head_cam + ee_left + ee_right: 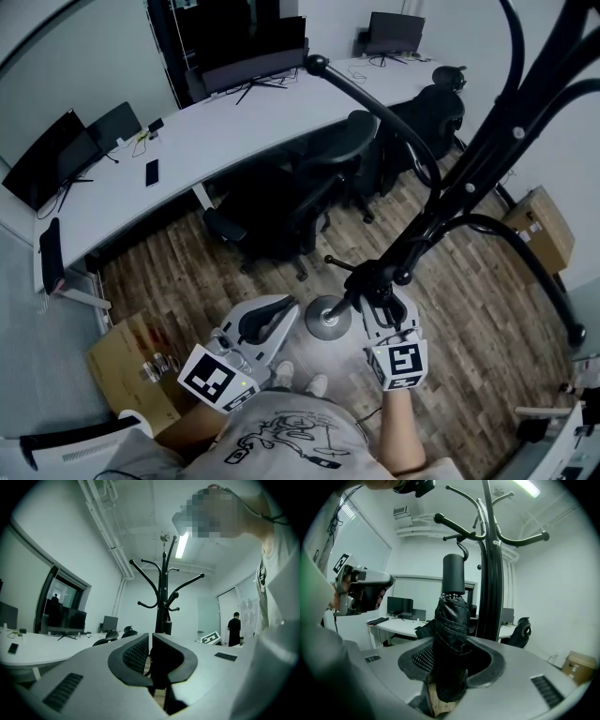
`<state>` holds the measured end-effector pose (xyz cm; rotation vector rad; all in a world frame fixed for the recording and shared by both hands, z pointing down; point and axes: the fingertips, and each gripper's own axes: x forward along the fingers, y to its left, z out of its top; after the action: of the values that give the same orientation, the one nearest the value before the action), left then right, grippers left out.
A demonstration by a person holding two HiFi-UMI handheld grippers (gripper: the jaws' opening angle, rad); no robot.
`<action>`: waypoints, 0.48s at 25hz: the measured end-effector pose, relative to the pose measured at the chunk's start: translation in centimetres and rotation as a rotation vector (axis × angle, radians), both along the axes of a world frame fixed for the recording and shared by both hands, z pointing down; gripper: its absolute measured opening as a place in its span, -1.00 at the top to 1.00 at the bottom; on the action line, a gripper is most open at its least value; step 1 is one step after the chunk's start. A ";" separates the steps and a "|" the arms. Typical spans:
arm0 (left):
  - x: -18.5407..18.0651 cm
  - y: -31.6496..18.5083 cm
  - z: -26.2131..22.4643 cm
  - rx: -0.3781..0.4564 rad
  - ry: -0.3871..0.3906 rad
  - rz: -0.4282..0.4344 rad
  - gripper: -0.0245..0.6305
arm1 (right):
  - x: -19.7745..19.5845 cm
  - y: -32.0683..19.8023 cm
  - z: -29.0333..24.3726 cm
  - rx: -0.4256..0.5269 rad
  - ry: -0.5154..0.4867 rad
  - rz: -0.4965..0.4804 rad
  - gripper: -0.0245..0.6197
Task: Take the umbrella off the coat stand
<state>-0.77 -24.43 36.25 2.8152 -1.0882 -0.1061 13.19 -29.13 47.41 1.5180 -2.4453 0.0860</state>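
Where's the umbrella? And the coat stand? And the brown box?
umbrella [451, 618]: right gripper view, on its folded black cloth.
coat stand [493, 597]: right gripper view, on its upright pole.
cardboard box [544, 217]: head view, on its top face.

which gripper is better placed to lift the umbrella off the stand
Right. The right gripper is clamped on the folded umbrella, which hangs beside the stand, so it likely only needs to lift. The left gripper is shut, empty and back from the stand.
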 end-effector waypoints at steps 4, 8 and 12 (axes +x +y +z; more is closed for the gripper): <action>0.1 0.1 -0.1 0.003 0.002 0.001 0.85 | -0.4 0.4 -1.3 0.039 -0.013 -0.016 0.40; 0.0 0.3 -0.3 0.007 0.001 0.006 0.85 | -0.8 1.1 -2.0 0.037 0.007 -0.022 0.40; -0.1 0.5 -0.4 0.009 0.001 0.008 0.85 | -1.1 1.6 -2.9 0.054 0.007 -0.029 0.40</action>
<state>-0.91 -23.89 35.82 2.8269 -1.0795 -0.1123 12.05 -27.54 44.54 1.5014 -2.4822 0.0090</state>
